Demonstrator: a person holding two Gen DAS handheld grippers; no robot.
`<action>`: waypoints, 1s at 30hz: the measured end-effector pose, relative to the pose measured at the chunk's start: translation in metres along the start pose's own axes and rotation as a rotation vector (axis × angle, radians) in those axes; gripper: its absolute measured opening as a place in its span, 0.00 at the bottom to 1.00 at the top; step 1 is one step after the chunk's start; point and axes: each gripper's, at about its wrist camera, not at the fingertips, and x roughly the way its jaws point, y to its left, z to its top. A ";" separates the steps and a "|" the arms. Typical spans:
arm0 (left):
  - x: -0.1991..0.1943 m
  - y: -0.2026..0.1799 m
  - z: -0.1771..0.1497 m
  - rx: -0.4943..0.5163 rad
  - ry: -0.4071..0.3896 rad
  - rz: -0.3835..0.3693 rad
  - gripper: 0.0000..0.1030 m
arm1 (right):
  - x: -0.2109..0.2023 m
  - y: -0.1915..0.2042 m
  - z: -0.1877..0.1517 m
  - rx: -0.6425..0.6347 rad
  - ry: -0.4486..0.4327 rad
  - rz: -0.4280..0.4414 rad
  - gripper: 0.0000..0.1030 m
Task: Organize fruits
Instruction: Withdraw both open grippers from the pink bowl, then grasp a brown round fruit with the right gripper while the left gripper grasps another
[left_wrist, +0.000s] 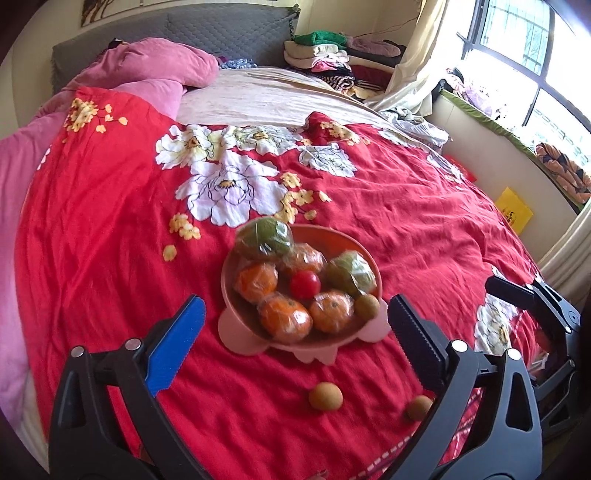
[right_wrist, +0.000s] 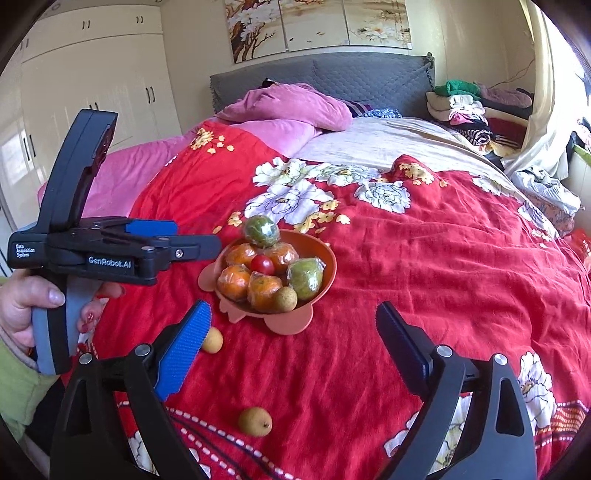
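Observation:
A salmon-pink footed bowl (left_wrist: 334, 236) (right_wrist: 314, 247) stands on the red flowered bedspread. It holds several plastic-wrapped oranges (left_wrist: 284, 319), two wrapped green fruits (left_wrist: 266, 238), a red tomato (left_wrist: 304, 284) and a small brown fruit (left_wrist: 366, 306). Two more small brown fruits (left_wrist: 325, 396) (left_wrist: 419, 407) lie loose on the spread in front of the bowl. My left gripper (left_wrist: 295, 301) is open just short of the bowl, with nothing between its pads. My right gripper (right_wrist: 293, 306) is open too, on the near side of the bowl, and holds nothing. The loose fruits (right_wrist: 212, 339) (right_wrist: 255, 421) lie near its blue pad.
A hand holds my left gripper (right_wrist: 184, 236) left of the bowl in the right wrist view. One finger of the right gripper (left_wrist: 517, 293) shows at the right edge. Pink pillows (right_wrist: 295, 105), a grey headboard and stacked clothes (right_wrist: 465, 110) lie at the far end; the bed's edge drops off on the right.

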 end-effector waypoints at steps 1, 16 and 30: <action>-0.003 -0.001 -0.003 0.001 -0.001 -0.006 0.90 | -0.001 0.001 -0.002 0.002 0.009 0.004 0.88; -0.008 -0.008 -0.042 0.027 0.042 0.001 0.90 | -0.004 0.019 -0.038 -0.034 0.105 0.032 0.88; 0.004 -0.012 -0.071 0.030 0.101 -0.008 0.90 | 0.015 0.030 -0.063 -0.075 0.204 0.063 0.47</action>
